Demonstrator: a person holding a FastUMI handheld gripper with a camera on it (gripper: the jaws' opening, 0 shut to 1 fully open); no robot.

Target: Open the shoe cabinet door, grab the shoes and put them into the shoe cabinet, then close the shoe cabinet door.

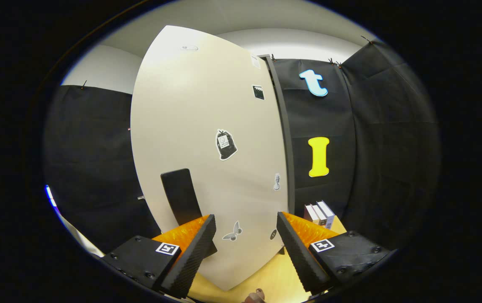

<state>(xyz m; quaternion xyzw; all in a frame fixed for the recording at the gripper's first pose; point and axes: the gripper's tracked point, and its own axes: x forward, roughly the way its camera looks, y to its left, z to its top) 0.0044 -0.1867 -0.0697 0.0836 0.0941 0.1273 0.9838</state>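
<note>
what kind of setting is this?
Looks like a staged recording booth, not a home: black cloth walls, a pale shoe cabinet door with stickers and a dark handle, light wood floor. The gripper hangs open before the door.

brightness: even indoor light, fairly bright on the pale cabinet door (pixel 207 126), dim on the black cloth wall (pixel 388 139)
source: from above; the ceiling strip (pixel 291 42) glows almost white
glare: soft sheen on the door's upper part, no harsh hotspot
shadows: faint; the wooden surface (pixel 266 277) under the door is warmly lit
focus: door stickers crisp; gripper (pixel 246 227), fingers apart and holding nothing, sharp too
distortion: strong fisheye, door edges bow outward, rim darkens with a blue fringe
</note>
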